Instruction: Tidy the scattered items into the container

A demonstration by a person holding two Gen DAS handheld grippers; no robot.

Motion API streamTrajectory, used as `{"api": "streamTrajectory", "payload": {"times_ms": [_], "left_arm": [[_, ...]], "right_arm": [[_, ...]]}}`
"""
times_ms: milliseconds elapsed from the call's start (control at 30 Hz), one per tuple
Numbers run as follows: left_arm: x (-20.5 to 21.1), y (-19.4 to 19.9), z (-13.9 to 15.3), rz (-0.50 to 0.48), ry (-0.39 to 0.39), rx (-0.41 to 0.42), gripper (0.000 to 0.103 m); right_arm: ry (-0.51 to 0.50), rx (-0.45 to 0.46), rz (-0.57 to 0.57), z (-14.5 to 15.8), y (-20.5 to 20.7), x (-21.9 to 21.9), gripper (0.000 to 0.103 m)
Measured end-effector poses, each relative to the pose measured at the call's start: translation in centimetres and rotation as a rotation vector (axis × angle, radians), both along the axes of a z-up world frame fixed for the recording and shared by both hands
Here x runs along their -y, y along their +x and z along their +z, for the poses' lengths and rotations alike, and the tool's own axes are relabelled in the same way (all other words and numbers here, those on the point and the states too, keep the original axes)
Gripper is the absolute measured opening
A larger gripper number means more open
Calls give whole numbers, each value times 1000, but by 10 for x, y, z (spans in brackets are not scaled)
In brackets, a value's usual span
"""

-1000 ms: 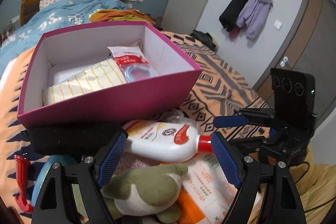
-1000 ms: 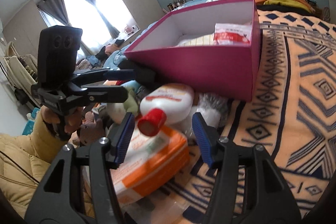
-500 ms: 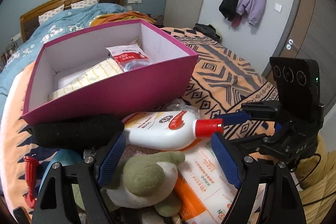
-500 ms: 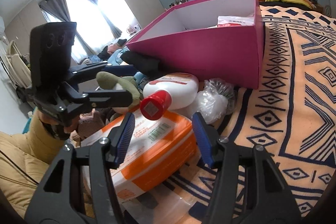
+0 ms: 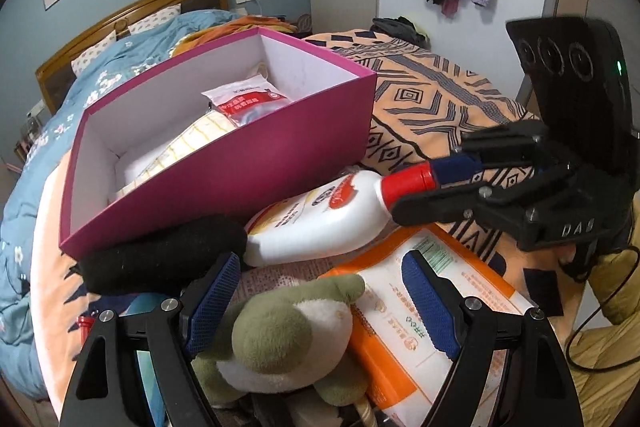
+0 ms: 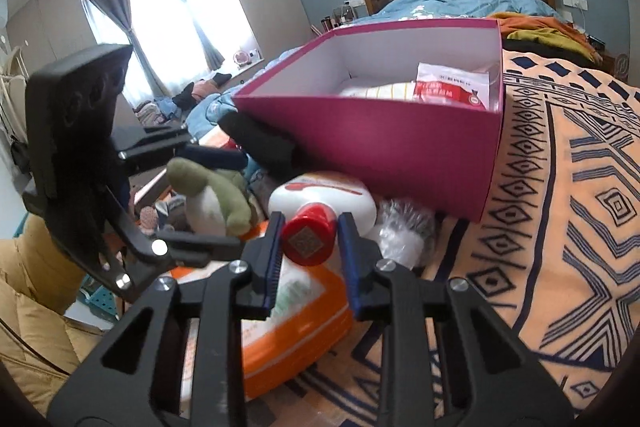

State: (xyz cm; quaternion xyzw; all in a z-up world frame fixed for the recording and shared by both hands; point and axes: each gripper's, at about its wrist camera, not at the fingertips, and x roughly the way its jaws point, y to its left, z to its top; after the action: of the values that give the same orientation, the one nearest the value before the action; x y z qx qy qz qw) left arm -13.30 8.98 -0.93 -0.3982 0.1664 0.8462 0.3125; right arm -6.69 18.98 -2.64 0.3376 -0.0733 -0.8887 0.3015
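Both grippers, the left gripper (image 5: 320, 303) and the right gripper (image 6: 308, 253), are black angular plastic frames with silver screws and blue ribbed pads (image 5: 430, 307), each carrying a black three-lens camera block (image 5: 576, 87), worn with a mustard-yellow padded sleeve (image 6: 28, 323).

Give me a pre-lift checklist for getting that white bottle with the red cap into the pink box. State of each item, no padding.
1. Right gripper around the red cap: ok, jaws closing with the cap between them.
2. Firm grip on the white bottle: cannot tell, the pads look at or near the cap.
3. Left gripper clear of the bottle: ok, open over the green plush toy.
4. Room in the pink box: ok, bare space beside the red-and-white packet.
5. Bottle free of the black sock: cannot tell, its base lies against the sock.
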Motion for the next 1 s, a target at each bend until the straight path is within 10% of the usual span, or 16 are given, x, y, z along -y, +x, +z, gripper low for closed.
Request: {"api": "streamTrajectory", "payload": {"times_ms": [367, 700, 1000], "left_arm": [[-34, -25, -5, -85, -107, -4, 84], [-27, -48, 3, -131, -65, 49, 48], [-15, -54, 2, -135, -10, 61, 40]], "right_arm": [[-100, 68, 24, 16, -30, -9, 31], [-116, 81, 66, 26, -43, -4, 32], [-172, 32, 89, 36, -41, -18, 52]]}}
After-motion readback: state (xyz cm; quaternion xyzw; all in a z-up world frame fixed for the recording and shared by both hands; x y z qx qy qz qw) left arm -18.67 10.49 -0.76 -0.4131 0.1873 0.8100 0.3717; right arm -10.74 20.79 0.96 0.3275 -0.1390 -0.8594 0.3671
